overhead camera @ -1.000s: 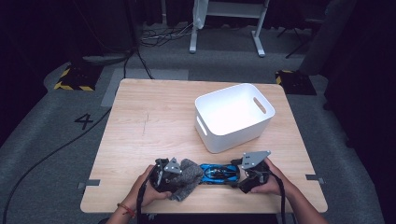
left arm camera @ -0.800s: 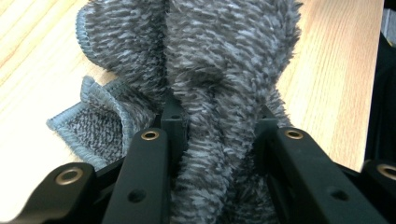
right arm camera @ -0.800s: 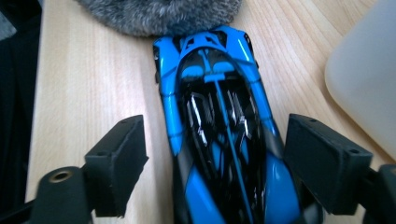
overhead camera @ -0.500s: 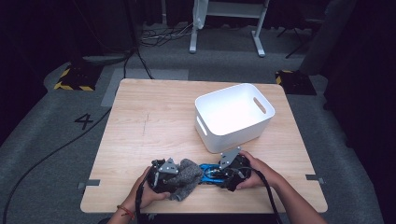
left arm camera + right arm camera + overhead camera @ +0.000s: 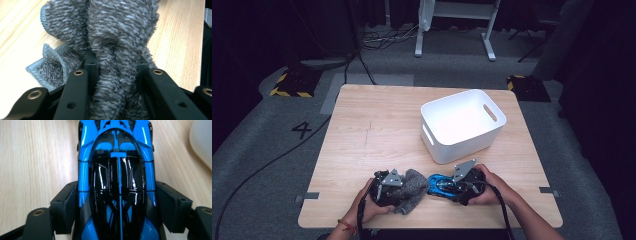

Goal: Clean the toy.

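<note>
A grey fuzzy cloth [image 5: 414,186] lies bunched near the table's front edge. My left gripper [image 5: 401,189] is shut on it, and in the left gripper view both black jaws pinch a thick fold of the cloth [image 5: 117,37] at my left gripper [image 5: 116,67]. Just right of the cloth sits a blue and black toy car [image 5: 435,183]. My right gripper [image 5: 445,186] straddles it from the right. Its jaws have just been closing, and in the right gripper view the pads [image 5: 66,205] press both sides of the car [image 5: 117,170] at my right gripper [image 5: 117,195].
A white plastic bin [image 5: 462,147] with handle slots stands behind the car, at the right of the wooden table [image 5: 377,130]. Its corner [image 5: 201,142] shows in the right gripper view. Both forearms come in over the front edge. Cables and a stand lie on the floor beyond.
My right gripper has slid left along the front edge until its jaws came around the blue car and narrowed on it. The left gripper and the cloth stayed put.
</note>
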`<state>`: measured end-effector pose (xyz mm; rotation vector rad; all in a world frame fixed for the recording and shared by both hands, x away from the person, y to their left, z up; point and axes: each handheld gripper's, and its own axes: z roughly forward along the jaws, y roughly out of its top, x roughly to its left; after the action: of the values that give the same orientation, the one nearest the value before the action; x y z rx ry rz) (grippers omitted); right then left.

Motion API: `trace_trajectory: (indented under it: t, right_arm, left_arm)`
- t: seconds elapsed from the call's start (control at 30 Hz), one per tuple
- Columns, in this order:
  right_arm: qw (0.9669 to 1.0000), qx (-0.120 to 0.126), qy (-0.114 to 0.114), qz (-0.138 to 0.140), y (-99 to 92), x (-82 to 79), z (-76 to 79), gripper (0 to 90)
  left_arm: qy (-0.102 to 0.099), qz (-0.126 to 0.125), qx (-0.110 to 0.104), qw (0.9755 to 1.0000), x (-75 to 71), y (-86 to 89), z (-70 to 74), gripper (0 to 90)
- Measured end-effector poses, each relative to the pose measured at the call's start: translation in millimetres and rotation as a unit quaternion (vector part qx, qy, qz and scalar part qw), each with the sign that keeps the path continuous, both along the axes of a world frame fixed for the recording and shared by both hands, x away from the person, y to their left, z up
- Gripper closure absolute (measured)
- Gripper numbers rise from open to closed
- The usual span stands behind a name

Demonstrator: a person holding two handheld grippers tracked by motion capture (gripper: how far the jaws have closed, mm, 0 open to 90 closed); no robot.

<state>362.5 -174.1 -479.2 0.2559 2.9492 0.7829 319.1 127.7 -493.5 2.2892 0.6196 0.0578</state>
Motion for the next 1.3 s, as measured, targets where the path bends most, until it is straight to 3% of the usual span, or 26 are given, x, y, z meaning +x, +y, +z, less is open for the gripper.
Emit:
trace_trajectory:
  t: [0.2, 0.33, 0.6, 0.73, 0.93, 1.17, 1.3]
  right_arm:
    - [0.9997, -0.018, 0.002, -0.019, -10.3, -9.1, 2.4, 26.3]
    - [0.9996, -0.009, 0.008, -0.025, -13.1, -9.6, 1.4, 26.0]
    - [0.9994, 0.004, 0.011, -0.033, 4.7, -1.7, -2.2, 21.4]
    - [0.9992, 0.001, 0.01, -0.038, 9.0, -0.6, -3.2, 16.7]
    - [0.9992, -0.002, 0.001, -0.04, 16.1, -0.5, -1.8, 16.9]
    - [0.999, -0.007, 0.012, -0.043, 23.7, 5.5, -2.8, 15.0]
    - [0.9995, -0.003, 0.015, -0.029, 28.0, 4.9, -0.9, 26.0]
  left_arm:
    - [-0.009, 0.007, 0.009, 0.9999, 0.1, -2.3, 1.7, 67.1]
    - [-0.01, 0.006, 0.011, 0.9999, 0.9, -2.7, 1.7, 67.1]
    - [-0.008, 0.007, 0.013, 0.9998, 1.4, -3.7, 1.6, 67.1]
    - [-0.009, 0.006, 0.015, 0.9998, 2.1, -4.7, 1.1, 67.2]
    - [0.006, 0.006, 0.009, 0.9999, 5.1, -3.1, 0.6, 67.5]
    - [0.001, 0.008, 0.009, 0.9999, 4.3, -4.3, 0.3, 67.7]
    - [0.005, 0.007, 0.007, 0.9999, 5.1, -3.2, 0.4, 67.7]
